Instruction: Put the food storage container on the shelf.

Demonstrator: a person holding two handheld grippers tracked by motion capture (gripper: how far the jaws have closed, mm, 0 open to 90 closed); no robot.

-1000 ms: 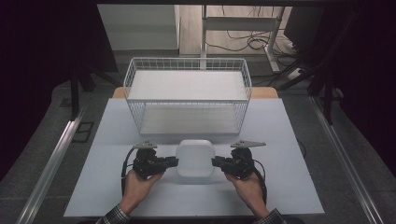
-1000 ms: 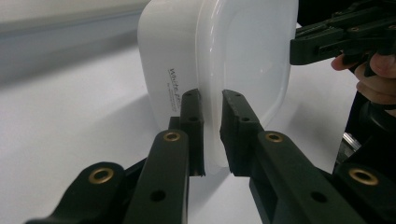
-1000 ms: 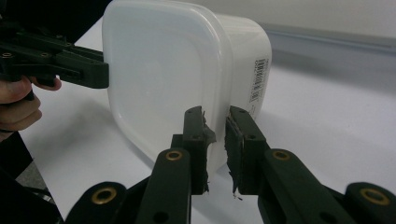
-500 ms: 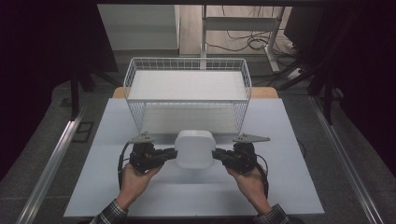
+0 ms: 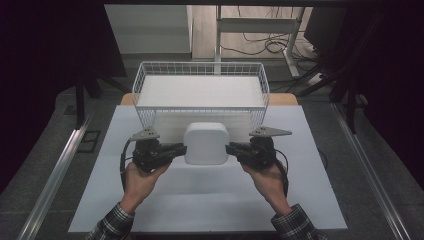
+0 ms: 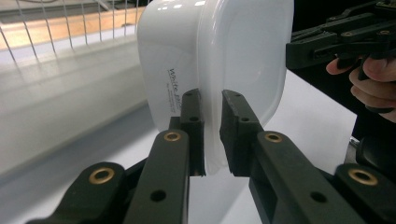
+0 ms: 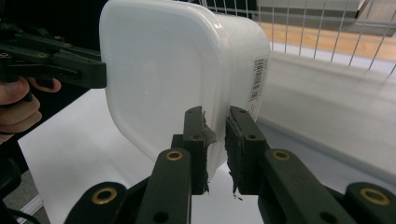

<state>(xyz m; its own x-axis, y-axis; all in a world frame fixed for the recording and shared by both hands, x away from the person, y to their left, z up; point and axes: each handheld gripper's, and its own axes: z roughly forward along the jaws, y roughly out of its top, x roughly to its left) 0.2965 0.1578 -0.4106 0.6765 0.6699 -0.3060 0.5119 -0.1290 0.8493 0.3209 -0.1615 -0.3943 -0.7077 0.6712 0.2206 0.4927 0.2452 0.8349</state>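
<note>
The left gripper [image 5: 181, 149] pinches the left rim of the white lidded plastic container [image 5: 206, 143], its jaws clamped on the thin lip. The container hangs between both tools, lifted off the table [image 5: 200, 200] just in front of the wire basket [image 5: 200, 87]. The right gripper [image 5: 231, 148] nips the opposite rim the same way. Each hold is only a narrow bite on slick plastic, so uneven lifting or the hands drifting apart could let the lip slip free, or the container could catch the basket's front wall.
</note>
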